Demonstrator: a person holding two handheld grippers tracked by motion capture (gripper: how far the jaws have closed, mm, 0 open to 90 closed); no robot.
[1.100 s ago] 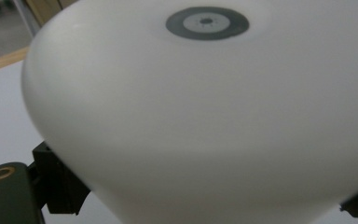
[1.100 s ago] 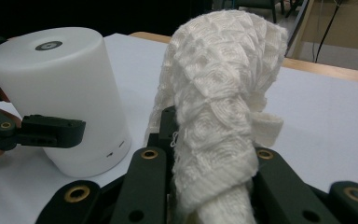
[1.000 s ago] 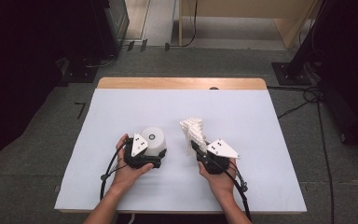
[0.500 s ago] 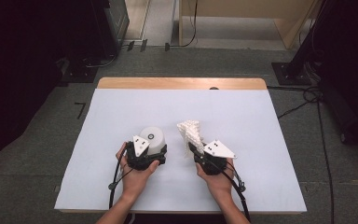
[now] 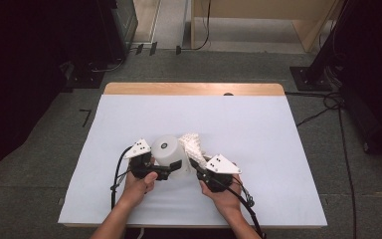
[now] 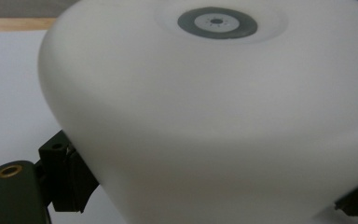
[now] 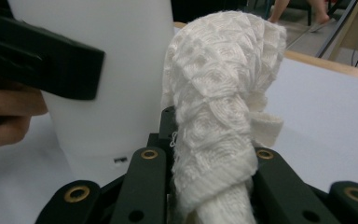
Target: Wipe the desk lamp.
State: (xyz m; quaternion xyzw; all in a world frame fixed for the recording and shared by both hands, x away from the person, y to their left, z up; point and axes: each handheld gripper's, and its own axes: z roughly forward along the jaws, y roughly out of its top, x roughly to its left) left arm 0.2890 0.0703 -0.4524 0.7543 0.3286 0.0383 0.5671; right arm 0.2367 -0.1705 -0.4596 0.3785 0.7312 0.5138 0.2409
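A white plastic container stands bottom-up on the white table, a grey ring on its top face. My left gripper is shut on its sides; its jaws have just been closing around it. The container's wall bulges between the black pads. My right gripper is shut on a bunched white knitted cloth. In the right gripper view the cloth rises from the jaws, close beside the container and a left jaw. I cannot tell whether they touch.
The table's wooden far edge runs across the back. Dark equipment and cables stand on the grey floor around the table. A cable trails from the left gripper toward the front edge.
The left jaws closed onto the container. The right gripper carried the cloth leftward until it sits right beside the container.
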